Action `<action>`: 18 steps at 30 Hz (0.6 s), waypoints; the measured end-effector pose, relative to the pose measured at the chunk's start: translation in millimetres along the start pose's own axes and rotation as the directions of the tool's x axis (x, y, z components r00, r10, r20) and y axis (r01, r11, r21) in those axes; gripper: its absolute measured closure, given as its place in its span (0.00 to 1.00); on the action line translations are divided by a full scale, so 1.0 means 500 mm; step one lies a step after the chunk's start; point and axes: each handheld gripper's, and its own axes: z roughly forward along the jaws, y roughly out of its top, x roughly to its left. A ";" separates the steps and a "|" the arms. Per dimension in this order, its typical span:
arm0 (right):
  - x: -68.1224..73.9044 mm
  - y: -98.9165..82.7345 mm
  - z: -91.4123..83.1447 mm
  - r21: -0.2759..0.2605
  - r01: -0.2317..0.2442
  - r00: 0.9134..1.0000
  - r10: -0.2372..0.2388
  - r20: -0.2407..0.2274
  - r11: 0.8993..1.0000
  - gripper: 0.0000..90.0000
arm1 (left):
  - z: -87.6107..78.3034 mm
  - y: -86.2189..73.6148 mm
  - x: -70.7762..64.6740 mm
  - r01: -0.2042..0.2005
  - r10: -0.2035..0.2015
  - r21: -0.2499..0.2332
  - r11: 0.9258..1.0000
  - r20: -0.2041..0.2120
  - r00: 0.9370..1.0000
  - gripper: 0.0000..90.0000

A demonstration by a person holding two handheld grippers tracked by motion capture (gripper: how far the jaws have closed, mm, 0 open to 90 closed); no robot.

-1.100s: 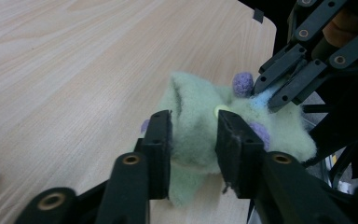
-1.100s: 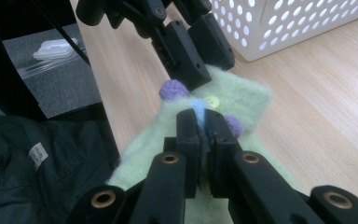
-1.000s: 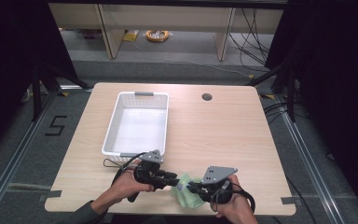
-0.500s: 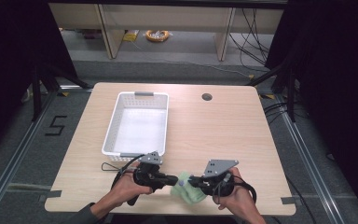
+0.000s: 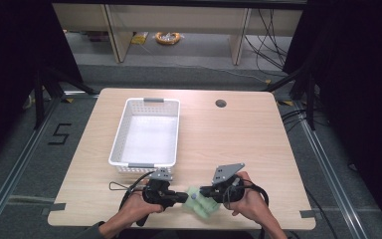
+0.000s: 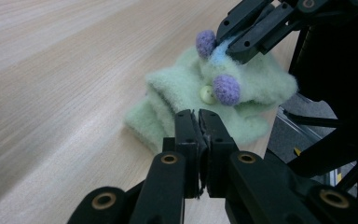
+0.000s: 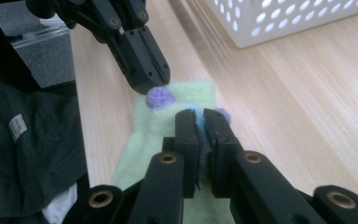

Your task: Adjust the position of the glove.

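A light green fleece cloth (image 5: 202, 204) with purple pompoms (image 6: 226, 89) lies crumpled on the wooden worktop (image 5: 238, 137) near its front edge, just in front of the white perforated basket (image 5: 147, 132) and between the two hands. The left tongs (image 5: 183, 197) are pressed together with a thin bit of the cloth's near edge at their tips; whether they truly pinch it I cannot tell. The right tongs (image 5: 204, 190) are also pressed together, and they pinch the cloth at a light blue spot beside a purple pompom.
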 end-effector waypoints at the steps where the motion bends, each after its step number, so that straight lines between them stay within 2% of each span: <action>1: -0.003 -0.002 0.003 0.006 0.003 1.000 -0.003 -0.002 1.000 0.93 | 0.001 -0.001 0.001 0.000 -0.001 0.004 1.000 0.016 1.000 0.96; 3: -0.005 -0.005 0.005 0.005 -0.002 1.000 0.002 0.005 1.000 0.91 | 0.001 -0.003 0.001 -0.002 0.002 0.009 1.000 0.014 1.000 0.95; 6: -0.009 -0.015 0.010 0.015 -0.045 0.999 0.044 0.028 0.999 0.83 | 0.005 -0.009 0.002 0.019 -0.019 0.013 1.000 -0.003 1.000 0.94; 7: -0.009 -0.018 0.010 0.014 -0.069 0.997 0.069 0.045 0.997 0.80 | 0.006 -0.010 0.005 0.006 -0.006 0.019 1.000 0.002 1.000 0.94; 8: -0.009 -0.020 0.006 0.021 -0.091 0.994 0.089 0.055 0.996 0.80 | 0.007 -0.011 0.006 0.015 -0.015 0.023 1.000 0.004 1.000 0.93; 10: -0.009 -0.022 -0.003 0.001 -0.105 0.992 0.105 0.070 0.994 0.77 | 0.005 -0.011 0.006 0.018 -0.018 0.016 1.000 0.003 1.000 0.93; 12: -0.002 -0.022 -0.022 -0.036 -0.124 0.986 0.127 0.105 0.992 0.76 | 0.004 -0.011 0.006 0.013 -0.013 0.015 1.000 0.004 1.000 0.92; 14: 0.005 -0.022 -0.042 -0.037 -0.120 0.985 0.123 0.121 0.992 0.73 | 0.004 -0.011 0.005 0.017 -0.017 0.011 1.000 0.004 1.000 0.91; 15: 0.011 -0.024 -0.049 -0.046 -0.119 0.981 0.124 0.146 0.992 0.72 | 0.005 -0.011 0.004 0.020 -0.020 0.010 1.000 0.004 1.000 0.91; 16: 0.018 -0.026 -0.057 -0.040 -0.136 0.978 0.141 0.154 0.990 0.72 | 0.005 -0.011 0.004 0.014 -0.014 0.015 1.000 -0.007 1.000 0.90; 18: 0.026 -0.035 -0.066 -0.052 -0.151 0.971 0.158 0.180 0.987 0.72 | 0.005 -0.011 0.005 0.011 -0.011 0.021 1.000 0.000 1.000 0.89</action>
